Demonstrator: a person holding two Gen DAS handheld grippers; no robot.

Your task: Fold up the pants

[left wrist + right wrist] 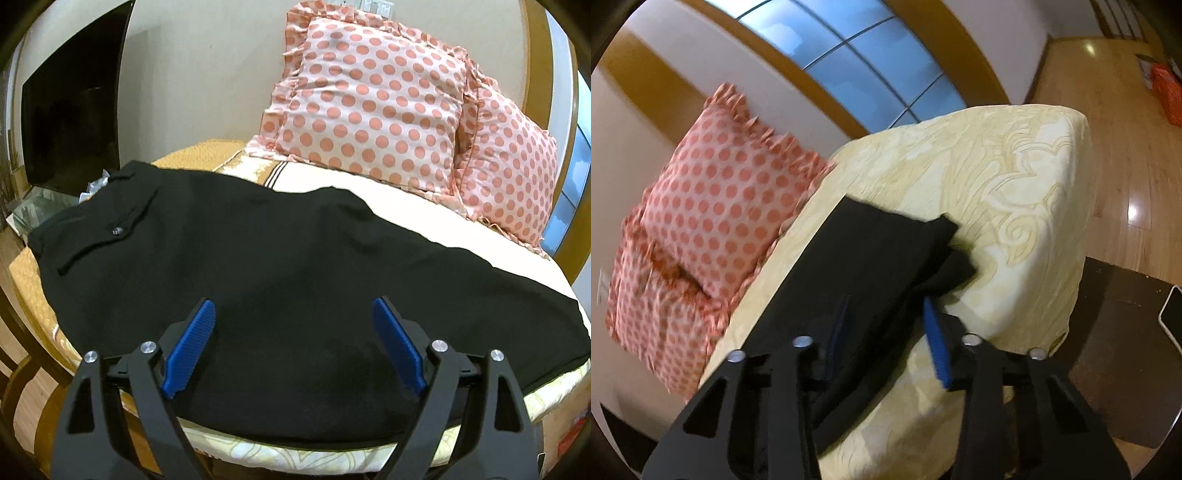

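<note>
Black pants [258, 258] lie flat across a bed, waistband and a buttoned back pocket [118, 230] at the left, legs running right. My left gripper [295, 332] is open, its blue pads spread just above the near edge of the pants, holding nothing. In the right wrist view the leg ends of the pants [879, 251] lie stacked on the cream bedcover [1015, 206]. My right gripper [886, 317] is open over the legs, one blue pad [936, 343] beside the cloth, the other dark against the pants.
Two pink polka-dot pillows [373, 99] lean against the wall at the back of the bed; they also show in the right wrist view [727, 199]. A dark TV screen [74, 110] stands left. Wooden floor [1108, 110] lies beyond the bed's end.
</note>
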